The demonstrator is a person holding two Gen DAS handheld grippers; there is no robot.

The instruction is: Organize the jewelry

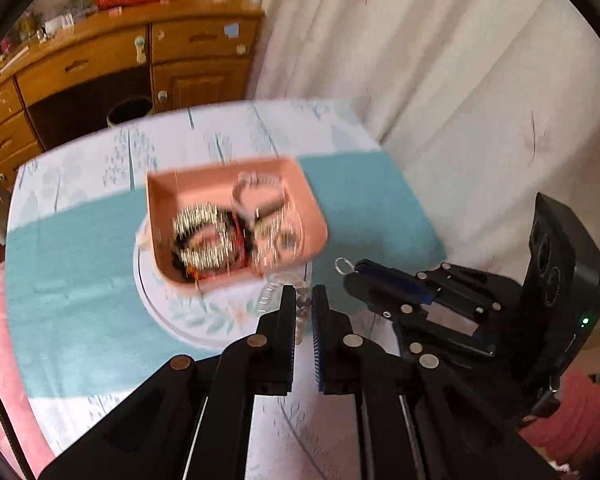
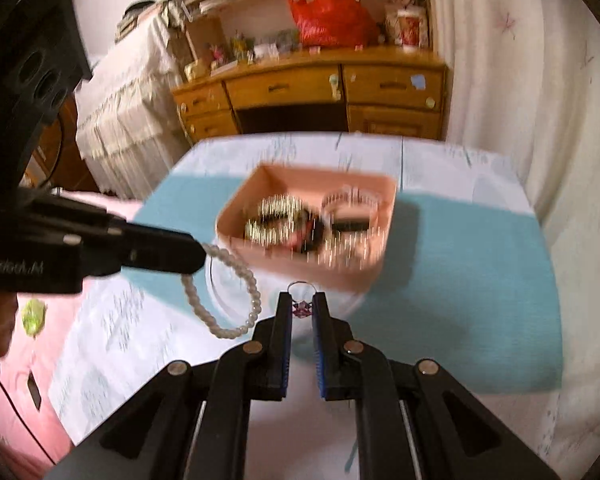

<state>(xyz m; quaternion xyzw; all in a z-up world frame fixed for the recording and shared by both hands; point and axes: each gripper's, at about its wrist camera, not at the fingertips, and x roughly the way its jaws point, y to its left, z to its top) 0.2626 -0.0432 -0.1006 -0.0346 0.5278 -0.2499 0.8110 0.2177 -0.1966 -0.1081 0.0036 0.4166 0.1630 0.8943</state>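
Wooden drawers (image 2: 312,88) and pale curtains (image 1: 440,60) back a table (image 1: 80,280) laid with a teal and floral cloth. On it a pink tray (image 2: 352,276) holds blurred bangles. Beside the tray, the left gripper (image 1: 303,300) pinches a pearl bracelet (image 2: 236,300), and the right gripper (image 2: 303,304) pinches a ring (image 2: 301,294) with a purple stone.

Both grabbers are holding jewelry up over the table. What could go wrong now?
1. The pearl bracelet hangs from the left gripper by only a small part, so it might slip out or swing.
2. The ring is tiny and pinched at the very tips of the right gripper; a small twist could drop it onto the table.
3. The pink box looks crowded, so the bracelet could snag on what is inside.
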